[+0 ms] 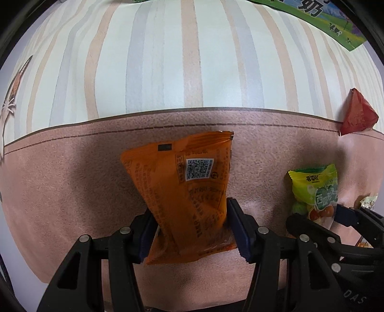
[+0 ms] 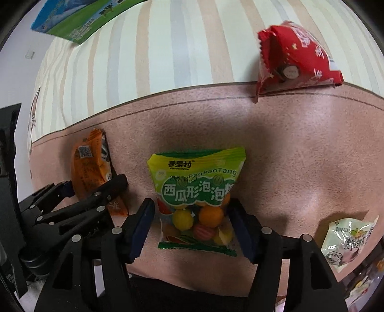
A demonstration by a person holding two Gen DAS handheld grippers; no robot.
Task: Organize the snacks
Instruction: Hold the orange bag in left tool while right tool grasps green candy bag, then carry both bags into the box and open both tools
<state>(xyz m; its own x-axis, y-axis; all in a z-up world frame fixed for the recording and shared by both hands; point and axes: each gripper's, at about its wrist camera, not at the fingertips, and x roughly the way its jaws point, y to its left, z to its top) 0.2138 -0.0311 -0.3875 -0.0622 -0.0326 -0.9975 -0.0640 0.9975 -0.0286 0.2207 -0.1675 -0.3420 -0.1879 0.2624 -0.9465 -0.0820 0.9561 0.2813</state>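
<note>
While left gripper [image 1: 190, 228] clamps orange snack packet [image 1: 184, 192] at lower half, jaws pressed into both sides, packet stands upright, QR code facing camera, over pink band of worktop cloth [image 1: 72, 180]; right gripper [image 2: 192, 228] straddles green bubble-gum candy bag [image 2: 196, 192], right pad touching bag edge, left pad just beside it, so cannot tell if gripping; red snack packet [image 2: 295, 57] far right on stripe border; pale packet [image 2: 348, 237] near right; green-blue carton [image 2: 79, 19] far left
</note>
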